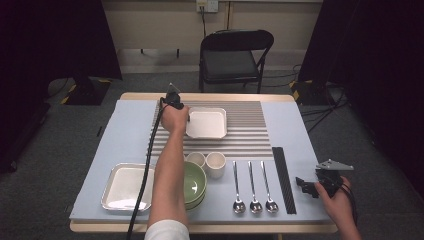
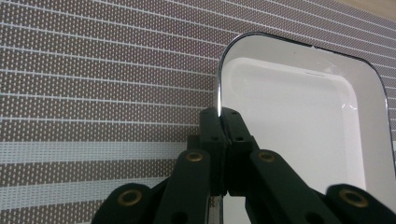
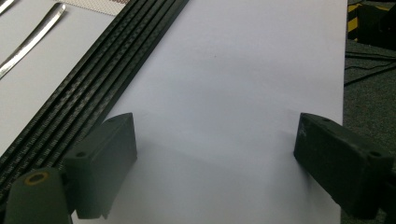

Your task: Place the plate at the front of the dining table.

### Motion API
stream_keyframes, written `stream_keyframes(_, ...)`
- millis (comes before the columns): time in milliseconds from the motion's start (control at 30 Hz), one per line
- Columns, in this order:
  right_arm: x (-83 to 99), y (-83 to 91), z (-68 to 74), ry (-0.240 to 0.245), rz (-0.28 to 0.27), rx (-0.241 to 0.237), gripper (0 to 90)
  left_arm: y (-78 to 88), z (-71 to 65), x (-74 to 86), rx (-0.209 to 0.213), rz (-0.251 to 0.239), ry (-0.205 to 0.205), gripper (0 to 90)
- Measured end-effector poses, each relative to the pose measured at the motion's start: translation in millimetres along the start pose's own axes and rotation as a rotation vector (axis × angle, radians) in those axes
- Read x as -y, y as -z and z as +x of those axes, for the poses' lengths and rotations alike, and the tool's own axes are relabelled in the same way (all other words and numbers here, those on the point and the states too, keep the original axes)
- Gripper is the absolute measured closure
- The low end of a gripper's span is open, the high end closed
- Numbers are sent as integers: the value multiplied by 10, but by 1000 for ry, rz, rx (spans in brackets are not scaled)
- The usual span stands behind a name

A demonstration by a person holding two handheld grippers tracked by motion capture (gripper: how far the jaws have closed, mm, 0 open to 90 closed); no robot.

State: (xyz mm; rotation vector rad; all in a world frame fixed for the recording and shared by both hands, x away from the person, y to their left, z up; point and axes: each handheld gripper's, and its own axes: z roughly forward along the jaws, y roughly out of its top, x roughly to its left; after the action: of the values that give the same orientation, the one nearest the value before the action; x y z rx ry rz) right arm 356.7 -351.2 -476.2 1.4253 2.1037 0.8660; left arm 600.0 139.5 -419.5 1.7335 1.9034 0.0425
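Here – left gripper clamped on white tray rim, contact partly hidden | right gripper jaws apart

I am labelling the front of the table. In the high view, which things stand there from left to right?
Metal tray → green bowls → two cups → three spoons → black strip → right gripper.

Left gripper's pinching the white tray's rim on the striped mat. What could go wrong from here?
1. The left gripper is shut on just the thin rim of the white tray; lifted, the tray could tilt or slip.
2. Dragged instead, it may bunch the striped mat.
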Motion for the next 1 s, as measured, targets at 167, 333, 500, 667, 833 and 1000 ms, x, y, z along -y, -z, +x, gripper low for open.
stream_keyframes(167, 0, 0, 0, 0, 0, 0, 119, -10, 8, 2, -11, 6, -3, 891)
stream_keyframes(333, 0, 0, 0, 0, 0, 0, 118, -9, 9, 1, -16, 2, 7, 890)
stream_keyframes(500, 0, 0, 0, 0, 0, -1, 118, -17, 13, 4, -30, -11, 18, 890)
stream_keyframes(667, 0, 0, 0, 0, 0, 0, 118, -30, 17, 9, -37, -13, 17, 888)
stream_keyframes(833, 0, -1, 1, -1, -1, -1, 118, -43, 32, 13, -44, -10, 18, 886)
stream_keyframes(1000, 0, 1, 1, -2, 1, -1, 118, -56, 49, 16, -47, -4, 10, 878)
